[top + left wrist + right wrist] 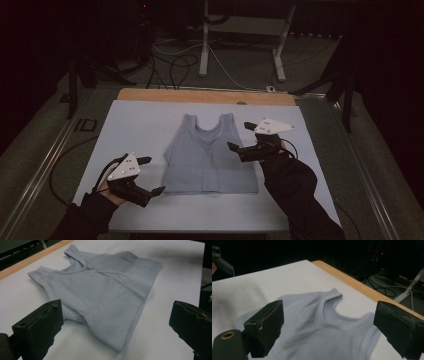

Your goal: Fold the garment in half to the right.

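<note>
From the high view I see a pale blue tank top (pixel 210 160) lying flat in the middle of the white sheet (pixel 140 125) that covers the table, its straps toward twelve o'clock and its hem toward six. My left gripper (pixel 148 176) sits at about eight o'clock from the garment, just off its lower left corner, and I read its jaws as spread wide, with nothing between them; one tip points toward the hem, the other sits higher, beside the garment's side edge, and neither touches the cloth as far as I can tell. In the left gripper view the tank top (pixel 105 295) lies ahead between the two black jaws, which stand far apart at the bottom corners, and the ribbed hem band is nearest to me. My right gripper (pixel 241 136) is at about three o'clock from the garment, close to its right armhole; its jaws are also wide apart and empty. One tip lies right at the cloth's edge, though I cannot tell whether it touches. In the right gripper view the neckline and both straps of the tank top (pixel 324 332) lie between the open jaws, with the table's wooden edge (pixel 352 280) beyond toward one o'clock.
</note>
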